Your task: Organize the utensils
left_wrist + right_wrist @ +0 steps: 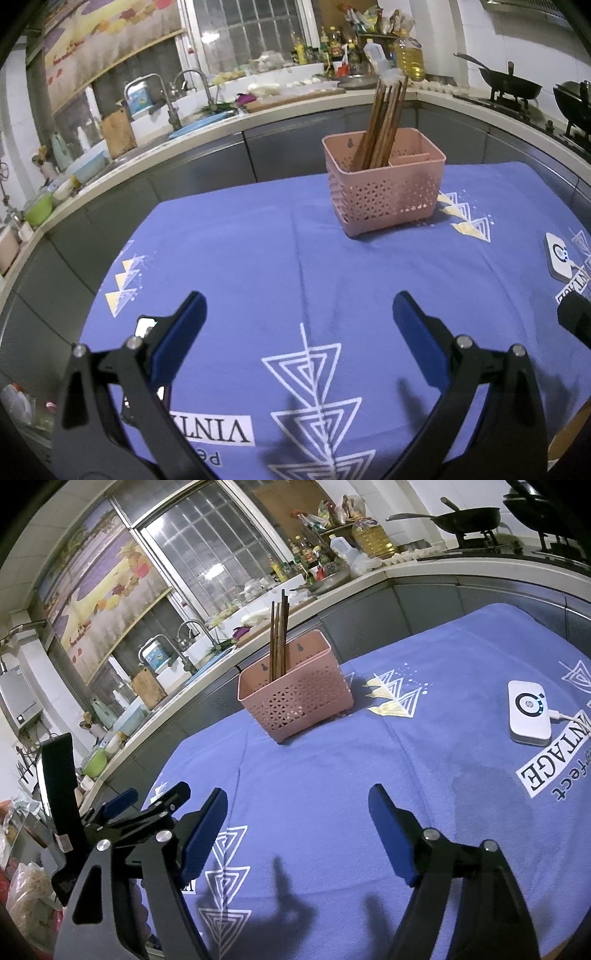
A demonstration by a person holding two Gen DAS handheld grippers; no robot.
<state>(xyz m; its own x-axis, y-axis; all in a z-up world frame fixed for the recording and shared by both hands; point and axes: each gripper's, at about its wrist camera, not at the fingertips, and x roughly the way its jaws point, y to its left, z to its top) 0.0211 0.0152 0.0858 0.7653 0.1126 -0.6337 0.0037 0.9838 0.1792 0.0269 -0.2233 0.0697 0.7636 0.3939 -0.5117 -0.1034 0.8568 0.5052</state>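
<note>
Both grippers hang empty over a table draped in a blue printed cloth [258, 258]. The left gripper [299, 332] stands with its blue-padded fingers [181, 332] spread wide, nothing between them but bare cloth and their own shadow. The right gripper [297, 827] is likewise parted, its pads [393, 834] clear of any object; the left tool shows just beside its left finger in the right wrist view.

Straight ahead of both pairs of fingers, well beyond the tips, stands a pink perforated utensil basket [384, 192] — upright on the cloth, near the table's far edge. A bundle of brown chopsticks [384, 125] already stands in its left compartment, leaning slightly; the smaller compartment to the right looks empty, though its floor is hidden.

To the right of the right gripper's fingers lies a small white device [530, 712] with a cable plugged in, apart from the basket. Beyond the table runs a kitchen counter [221, 122] with a sink, bottles and woks on the stove.

No loose utensil is visible anywhere on the cloth. On that showing the sorting looks essentially done — chopsticks gathered, hands free — with little or nothing left to collect.
</note>
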